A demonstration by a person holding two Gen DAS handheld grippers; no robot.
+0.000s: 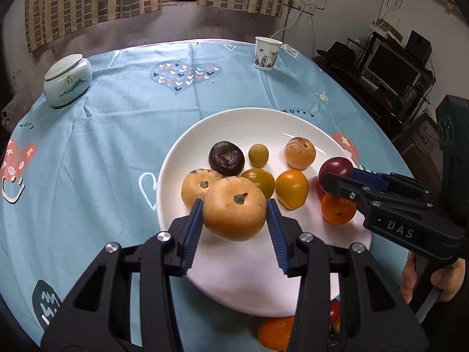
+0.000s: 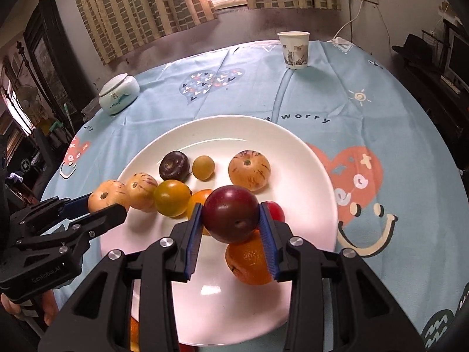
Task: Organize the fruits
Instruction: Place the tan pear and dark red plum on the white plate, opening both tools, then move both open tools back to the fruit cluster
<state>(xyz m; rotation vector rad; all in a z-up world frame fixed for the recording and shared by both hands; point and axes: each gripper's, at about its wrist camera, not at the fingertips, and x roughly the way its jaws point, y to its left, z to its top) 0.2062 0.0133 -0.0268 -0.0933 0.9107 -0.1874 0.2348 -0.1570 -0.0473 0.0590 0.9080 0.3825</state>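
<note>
Tan and speckled, a round fruit (image 1: pixel 234 208) sits clamped in the left gripper (image 1: pixel 234 214), carried above the near left rim of the white plate (image 1: pixel 187 146). Beside it, the right gripper (image 2: pixel 231 220) is closed on a dark red plum (image 2: pixel 230 214) over the plate's near right side. Both look mid-carry; next comes finding free spots among the fruit already there, then opening gently so nothing rolls. Below lies a pale blue heart-print tablecloth (image 1: pixel 123 111), with a lidded ceramic jar (image 1: pixel 67 79) at the table's far left, a paper cup (image 1: pixel 266 52) at the far edge, checked curtains (image 1: pixel 88 0) behind.
</note>
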